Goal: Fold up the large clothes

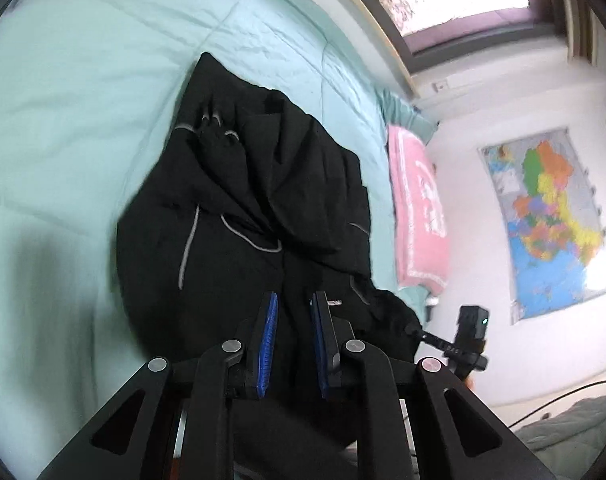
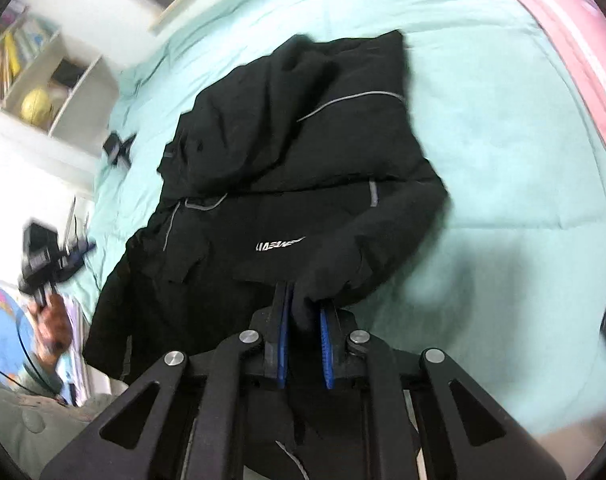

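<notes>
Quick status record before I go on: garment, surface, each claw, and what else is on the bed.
garment: black padded jacket with grey piping, crumpled, partly folded
surface: mint green quilted bedspread
left claw: blue pads apart, jacket fabric between them, grip unclear
right claw: closed on a fold of the jacket's near edge
also on bed: pink patterned blanket, beside the jacket, apart from it
on wall: colourful map poster

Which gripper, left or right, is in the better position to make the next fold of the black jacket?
Probably the right gripper: black fabric of the jacket sits between its blue pads, so it appears to hold a sleeve. The left gripper hovers with a visible gap between its pads, seemingly gripping nothing.
</notes>
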